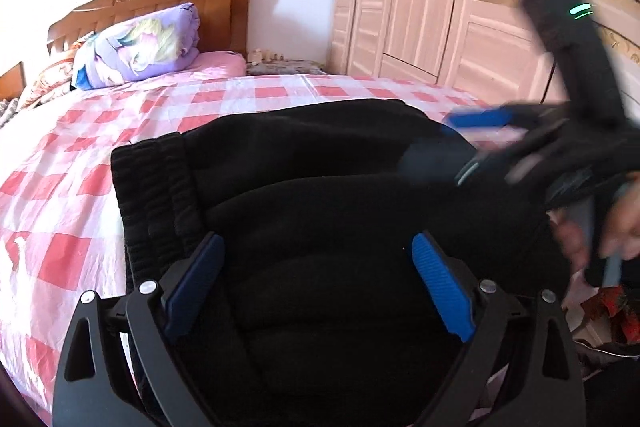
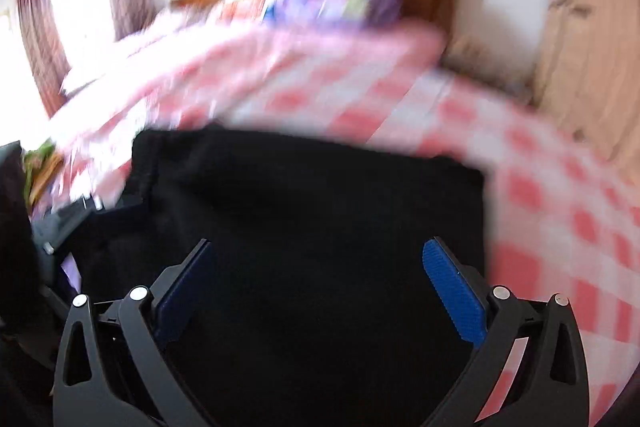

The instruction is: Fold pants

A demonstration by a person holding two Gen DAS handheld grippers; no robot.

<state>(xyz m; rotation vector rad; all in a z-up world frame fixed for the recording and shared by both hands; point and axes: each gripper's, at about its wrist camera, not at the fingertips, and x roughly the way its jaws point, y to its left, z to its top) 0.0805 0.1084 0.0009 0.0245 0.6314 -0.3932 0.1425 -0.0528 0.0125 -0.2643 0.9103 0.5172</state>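
the black fleece pants [image 1: 304, 163] are lying folded on the pink checked bedsheet [image 1: 80, 147], ribbed waistband pointing left; the left gripper [image 1: 316, 259] is hovering nearer, jaws wide, the right gripper [image 2: 320, 267] is also gaping empty.

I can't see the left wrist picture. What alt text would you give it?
Black pants lie folded on a bed with a pink checked sheet, and the open left gripper hangs just above them. At right the blurred right gripper, held by a hand, reaches over the pants; behind are a folded purple quilt, a wooden headboard and a wardrobe.
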